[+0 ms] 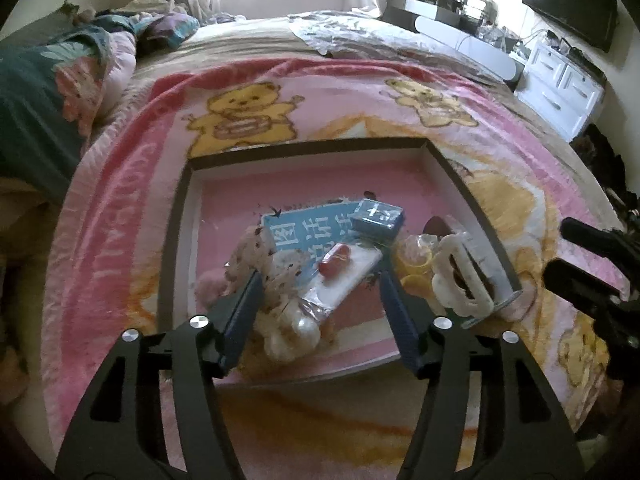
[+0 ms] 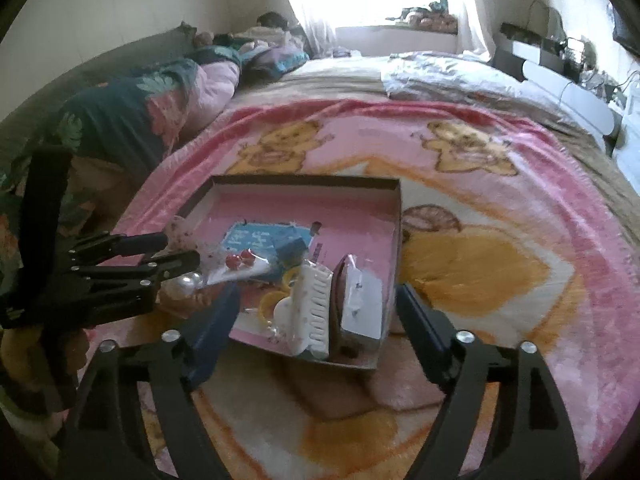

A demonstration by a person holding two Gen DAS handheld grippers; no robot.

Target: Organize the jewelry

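Both grippers, the left gripper [image 1: 318,280] and the right gripper [image 2: 318,300], have matte black forked frames, round silver screws and ribbed dark blue fingers [image 1: 244,312].

A shallow box [image 1: 182,216] lies on a blanket [image 1: 520,184] spread over the bed [image 1: 248,40]. Inside it, a card [image 1: 304,232] lies in the middle, a hair clip [image 1: 460,276] at its right.

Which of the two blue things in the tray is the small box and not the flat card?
The small blue box standing raised at the far right corner of the flat blue card with white characters.
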